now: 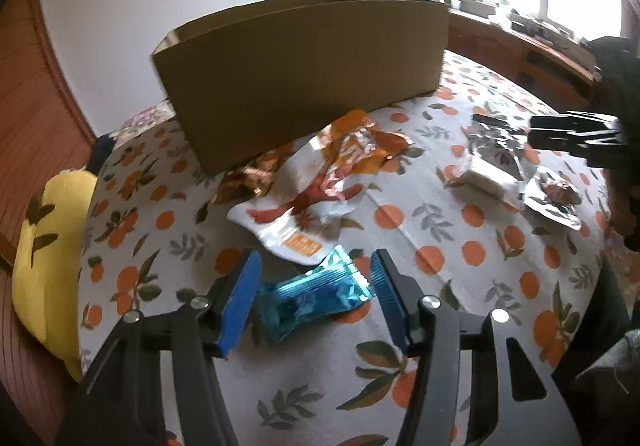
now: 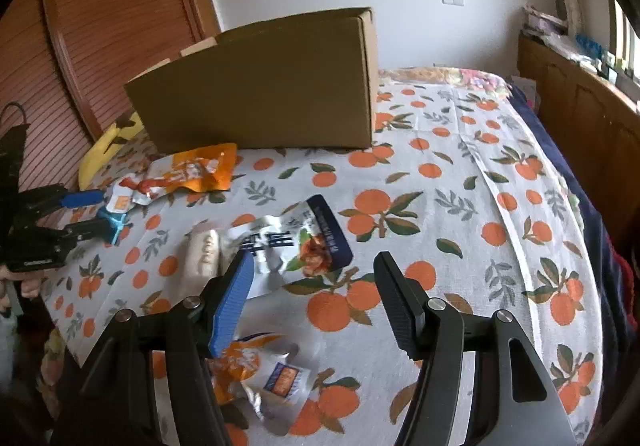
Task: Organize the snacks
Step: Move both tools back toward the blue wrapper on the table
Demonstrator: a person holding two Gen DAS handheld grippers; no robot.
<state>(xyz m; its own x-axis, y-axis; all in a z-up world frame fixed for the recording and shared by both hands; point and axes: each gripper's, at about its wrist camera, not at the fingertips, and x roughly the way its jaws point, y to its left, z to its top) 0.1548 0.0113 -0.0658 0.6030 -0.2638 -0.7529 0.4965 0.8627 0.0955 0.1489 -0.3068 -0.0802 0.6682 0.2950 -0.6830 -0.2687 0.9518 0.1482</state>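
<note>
left wrist view shows the left gripper with fingers spread around the blue snack packet lying on the bed, not yet pinching it. close squarely across the packet's middle before lifting toward the cardboard box. the right gripper hovers open over the silver pouch.

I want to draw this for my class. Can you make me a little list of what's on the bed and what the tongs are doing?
surface: bedspread printed with oranges
container: big brown cardboard box, standing at the back
left tongs: open, around a shiny blue foil snack packet, pads not pressing it
right tongs: open, above a silver and navy snack bag
other snacks: crumpled orange and white wrapper in front of the box
</note>
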